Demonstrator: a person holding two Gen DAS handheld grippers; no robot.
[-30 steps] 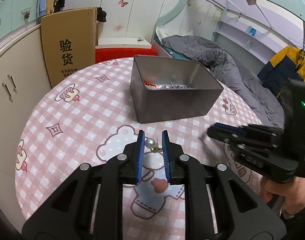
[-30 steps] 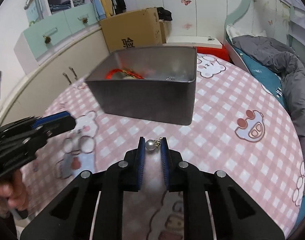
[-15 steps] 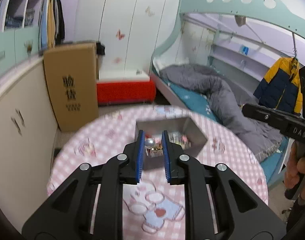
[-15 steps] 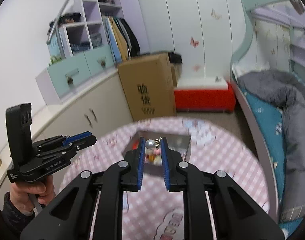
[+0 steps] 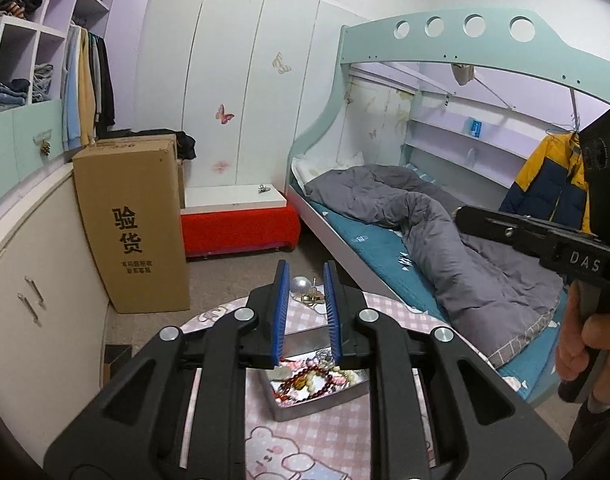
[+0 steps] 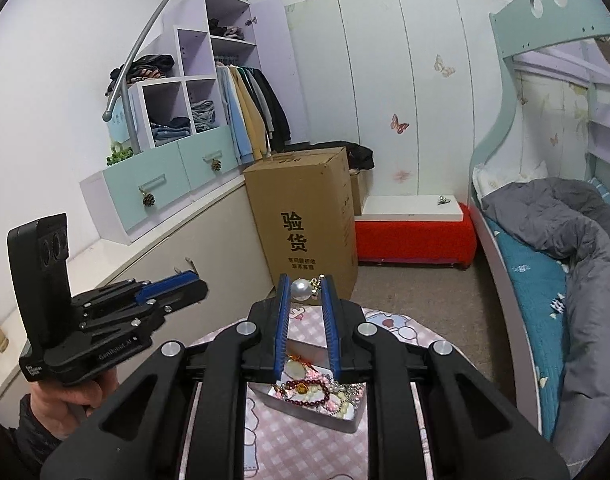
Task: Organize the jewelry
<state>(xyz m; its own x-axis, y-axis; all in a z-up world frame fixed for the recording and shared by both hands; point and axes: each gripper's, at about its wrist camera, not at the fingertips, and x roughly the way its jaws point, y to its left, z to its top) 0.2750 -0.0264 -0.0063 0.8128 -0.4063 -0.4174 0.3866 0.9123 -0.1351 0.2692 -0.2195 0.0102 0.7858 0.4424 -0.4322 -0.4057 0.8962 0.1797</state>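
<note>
My left gripper (image 5: 306,285) is shut on a pearl earring (image 5: 301,285) with a gold clasp, held high above the round pink checked table (image 5: 337,436). My right gripper (image 6: 304,290) is shut on a matching pearl earring (image 6: 301,290). Far below both, a grey metal box (image 5: 317,402) holds bead bracelets and other jewelry; it also shows in the right wrist view (image 6: 345,420). The right gripper shows in the left wrist view (image 5: 545,236) at the right, the left gripper in the right wrist view (image 6: 117,316) at the left.
A tall cardboard box (image 5: 133,220) stands on the floor beyond the table beside a red bench (image 5: 237,228). Cabinets (image 5: 29,280) run along the left. A bunk bed with a grey duvet (image 5: 445,240) is at the right.
Both grippers have risen high above the table, each still holding its pearl earring. The metal box has shrunk and now lies far below the fingers.
</note>
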